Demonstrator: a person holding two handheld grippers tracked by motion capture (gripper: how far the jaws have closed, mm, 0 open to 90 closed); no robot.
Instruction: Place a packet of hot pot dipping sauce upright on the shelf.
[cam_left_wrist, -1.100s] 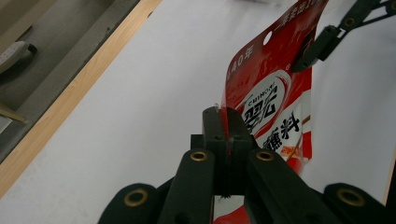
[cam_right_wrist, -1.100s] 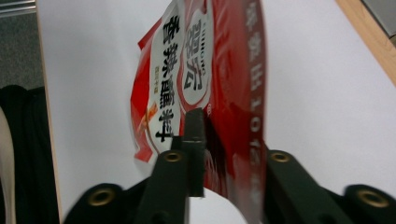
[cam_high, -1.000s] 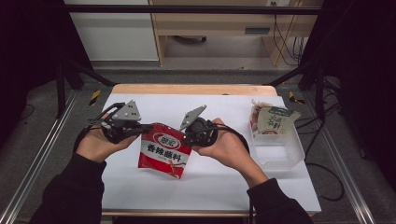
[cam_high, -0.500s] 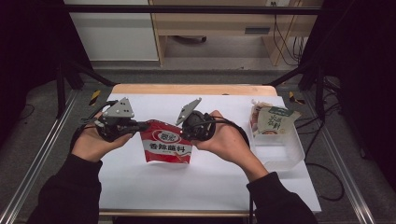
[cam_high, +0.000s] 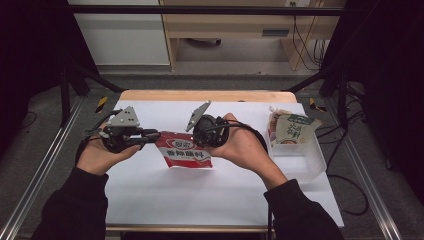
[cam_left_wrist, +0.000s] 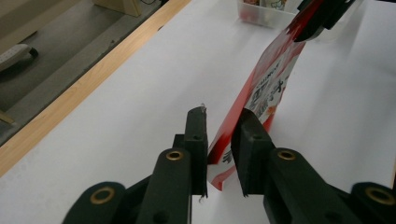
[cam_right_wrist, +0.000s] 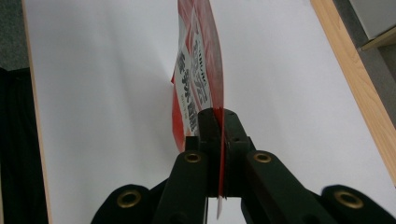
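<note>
White covering spreads over the table, whose wooden far edge shows as a pale strip, with dark floor, metal rails and a light cabinet beyond it. Both of the person's forearms in dark sleeves come in from the near side, one toward each side of the middle. At the right edge of the table sits a clear plastic bin with a green-and-white packet leaning upright in its far end. Between the two hands, around the middle of the table, a red snack pouch with white lettering is held up off the surface, its top edge stretched between the two tools and its body hanging toward the near side. The right gripper, cradled in the right hand, has its black jaws pressed tight on the pouch's top right corner; in the right gripper view the thin red edge of the pouch is pinched flat between them and runs away from the camera. The left gripper, held in the left hand, meets the pouch's top left corner; in the left gripper view its jaws stand a narrow gap apart with the pouch's edge passing between them, and I cannot tell whether they actually grip it. A grey three-cornered plate tops the left gripper, and another tops the right.
</note>
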